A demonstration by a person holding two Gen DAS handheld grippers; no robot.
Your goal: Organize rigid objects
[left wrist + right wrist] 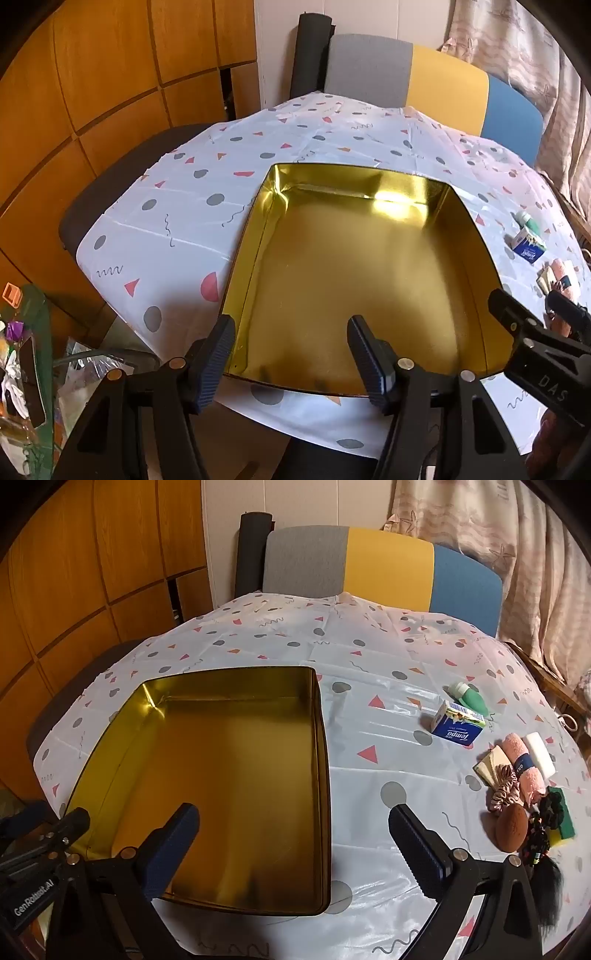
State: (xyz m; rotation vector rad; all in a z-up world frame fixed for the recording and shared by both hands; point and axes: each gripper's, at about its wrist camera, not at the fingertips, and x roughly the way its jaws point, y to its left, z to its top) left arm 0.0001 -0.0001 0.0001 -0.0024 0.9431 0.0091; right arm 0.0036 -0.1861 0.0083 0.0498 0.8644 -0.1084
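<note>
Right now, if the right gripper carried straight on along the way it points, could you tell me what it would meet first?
Most likely the right-hand wall of the empty gold tin, which runs between the fingers of the open right gripper. Depth is unclear, so it might land on the tablecloth just beside it. Nothing is held.

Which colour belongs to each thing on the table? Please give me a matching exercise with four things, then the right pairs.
Things:
1. tin box
2. tissue pack
3. small bottle
4. rolled towel

Colours:
A. pink
B. gold inside
C. green with a white cap
D. blue and white

Pairs: 1-B, 2-D, 3-C, 4-A
</note>
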